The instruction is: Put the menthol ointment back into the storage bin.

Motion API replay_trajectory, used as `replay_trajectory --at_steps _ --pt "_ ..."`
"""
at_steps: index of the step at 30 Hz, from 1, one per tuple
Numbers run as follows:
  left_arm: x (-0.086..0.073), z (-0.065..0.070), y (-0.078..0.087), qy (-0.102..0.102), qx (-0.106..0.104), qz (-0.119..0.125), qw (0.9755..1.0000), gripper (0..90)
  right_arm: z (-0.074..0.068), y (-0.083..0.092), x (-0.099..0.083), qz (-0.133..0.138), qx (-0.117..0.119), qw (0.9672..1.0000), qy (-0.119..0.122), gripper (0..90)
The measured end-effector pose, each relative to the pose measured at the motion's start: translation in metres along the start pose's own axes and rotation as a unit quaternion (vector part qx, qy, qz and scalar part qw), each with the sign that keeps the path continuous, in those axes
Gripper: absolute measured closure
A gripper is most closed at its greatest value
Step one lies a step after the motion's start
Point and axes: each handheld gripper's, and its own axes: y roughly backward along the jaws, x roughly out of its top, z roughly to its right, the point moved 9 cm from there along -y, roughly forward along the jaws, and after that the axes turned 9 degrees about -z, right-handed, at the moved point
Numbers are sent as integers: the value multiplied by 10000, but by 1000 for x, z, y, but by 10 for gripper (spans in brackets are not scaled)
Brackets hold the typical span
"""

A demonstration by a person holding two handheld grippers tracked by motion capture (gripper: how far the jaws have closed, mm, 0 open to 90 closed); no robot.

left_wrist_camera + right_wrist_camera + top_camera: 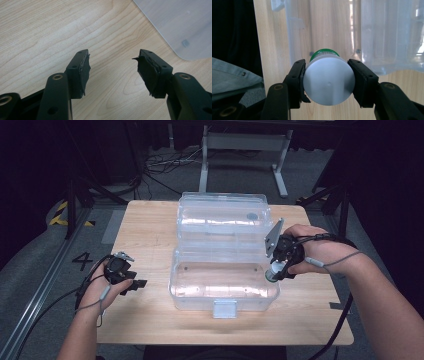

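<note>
While its hinged lid lies thrown back to leave the tub free for loading, one clear plastic box point(223, 282) waits on the tabletop point(150, 227). The right claw point(276, 270) is clenched on the sides of a single white, green-ringed container point(328, 82), carried at the box's right rim, apparently bound for the tub. The left claw point(113, 72) rests released, grasping nothing, above bare wood left of the box, clear of the work.

Jar point(329, 83): small, round, grey-white base, green-rimmed end; lies level, clamped in the right tool point(327, 81), above the right end of the open clear plastic box point(222, 287).
</note>
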Motion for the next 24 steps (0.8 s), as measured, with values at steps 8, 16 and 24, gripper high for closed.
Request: replay_trajectory --at_steps 8,16,24 --pt "4 0 0 -33 -2 23 10000 436 1 -8 14 -9 62 9999 91 503" --pt "8 2 0 -96 -16 36 9999 435 3 -26 26 -81 167 9997 165 503" --pt "10 2 0 -92 -27 45 9999 436 2 -45 28 -238 342 9991 101 503"
